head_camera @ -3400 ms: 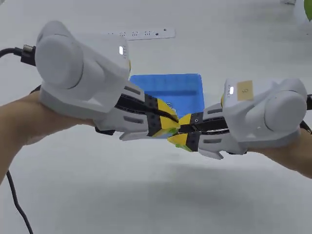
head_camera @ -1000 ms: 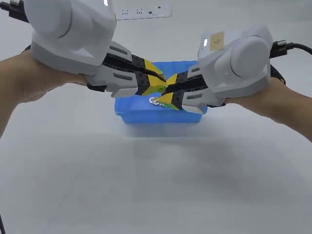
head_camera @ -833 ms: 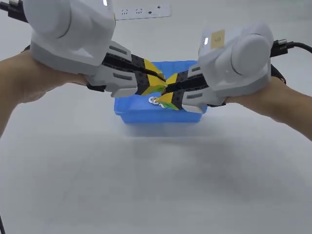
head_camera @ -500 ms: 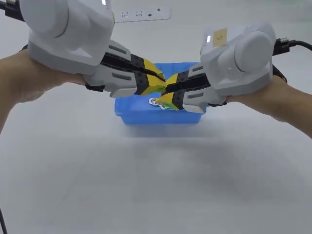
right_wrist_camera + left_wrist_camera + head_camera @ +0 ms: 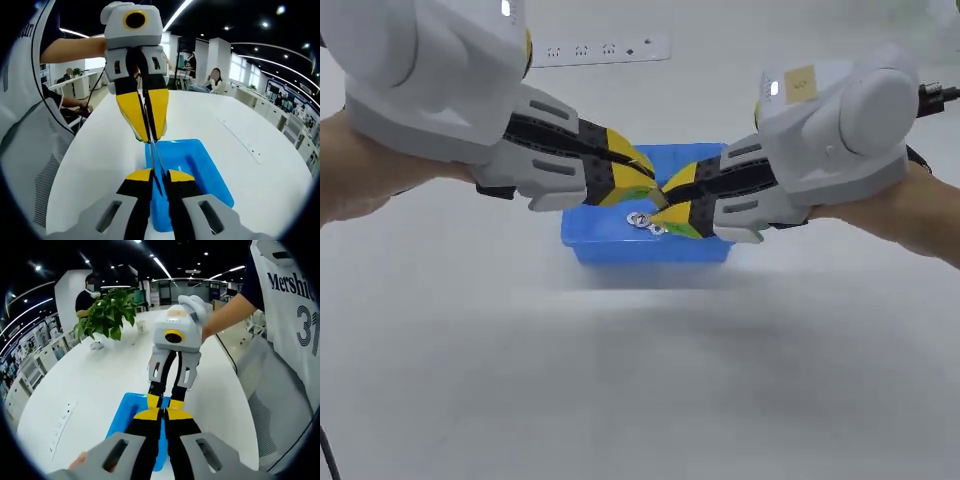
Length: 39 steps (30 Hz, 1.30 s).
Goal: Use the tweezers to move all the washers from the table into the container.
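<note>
— White worktop under everything, plain and pale. What sits biggest over it?
— The two claws, meeting tip to tip above the middle. The left claw comes in from the left, the right claw from the right.
— And their jaws?
— The left claw is clamped on the tweezers. In the right gripper view its yellow jaws squeeze the far part of the thin metal legs. The right claw is narrow, with a slim gap, and the tweezers' near end runs into that gap. Whether its jaws press on the legs, I cannot tell.
— Below them?
— A blue container, open-topped, directly under the meeting tips. Beyond it a white power strip lies along the far side of the worktop.
— The washers?
— Two small metal washers can be made out inside the container. They lie side by side on its floor, close to the near wall and just beside the right claw's lower jaw.
</note>
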Available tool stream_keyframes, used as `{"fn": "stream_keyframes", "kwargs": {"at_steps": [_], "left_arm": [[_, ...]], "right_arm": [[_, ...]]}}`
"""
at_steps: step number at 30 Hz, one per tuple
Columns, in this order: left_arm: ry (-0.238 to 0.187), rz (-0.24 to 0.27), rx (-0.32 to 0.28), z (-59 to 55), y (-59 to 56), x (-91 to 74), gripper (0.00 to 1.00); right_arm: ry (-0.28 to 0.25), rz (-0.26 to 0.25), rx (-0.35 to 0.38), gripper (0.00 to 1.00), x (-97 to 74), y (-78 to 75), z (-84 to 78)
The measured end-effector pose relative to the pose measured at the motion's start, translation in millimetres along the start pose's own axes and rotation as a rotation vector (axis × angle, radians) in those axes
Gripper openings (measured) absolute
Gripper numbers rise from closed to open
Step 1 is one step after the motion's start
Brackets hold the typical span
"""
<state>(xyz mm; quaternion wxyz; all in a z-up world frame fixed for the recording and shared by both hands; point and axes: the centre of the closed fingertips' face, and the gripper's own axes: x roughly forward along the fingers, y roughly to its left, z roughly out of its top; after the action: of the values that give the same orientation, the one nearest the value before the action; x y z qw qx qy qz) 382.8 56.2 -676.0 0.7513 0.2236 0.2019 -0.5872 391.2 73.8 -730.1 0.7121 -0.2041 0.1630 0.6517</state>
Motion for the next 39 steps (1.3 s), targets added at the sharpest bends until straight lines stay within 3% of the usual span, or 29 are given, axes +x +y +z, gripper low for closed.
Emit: {"fn": "stream_keyframes", "kwargs": {"at_steps": [4,10,12,17,22,26,28,39], "left_arm": [[-0.019,-0.011,0.022,9.5,-9.5,-8.1,0.06],[-0.019,-0.007,0.036,13.4,-21.6,-18.1,0.06],[-0.021,-0.006,0.035,9.7,-19.1,-22.1,0.06],[-0.018,-0.005,0.029,4.9,-33.6,-24.1,0.06],[-0.024,0.007,-0.003,-3.7,-45.5,-20.4,0.06],[-0.005,0.005,-0.016,-17.6,-53.5,-17.5,0.06],[0.017,0.007,-0.023,-27.9,-55.0,-16.5,0.06],[0.027,-0.009,-0.105,-60.0,-60.2,-0.6,0.07]], "right_arm": [[-0.016,0.019,-0.033,0.11,-8.8,9.9,9.1],[-0.001,0.025,-0.067,0.10,-19.2,21.3,16.9],[0.007,0.029,-0.079,0.10,-21.5,26.9,18.5],[0.030,0.039,-0.091,0.09,-23.8,39.5,17.2],[0.078,0.040,-0.092,0.09,-24.5,50.8,8.9],[0.105,0.055,-0.092,0.08,-23.7,57.1,4.3],[0.107,0.060,-0.086,0.08,-22.8,58.9,4.0],[0.194,0.087,-0.085,0.08,-6.3,68.5,-20.3]]}}
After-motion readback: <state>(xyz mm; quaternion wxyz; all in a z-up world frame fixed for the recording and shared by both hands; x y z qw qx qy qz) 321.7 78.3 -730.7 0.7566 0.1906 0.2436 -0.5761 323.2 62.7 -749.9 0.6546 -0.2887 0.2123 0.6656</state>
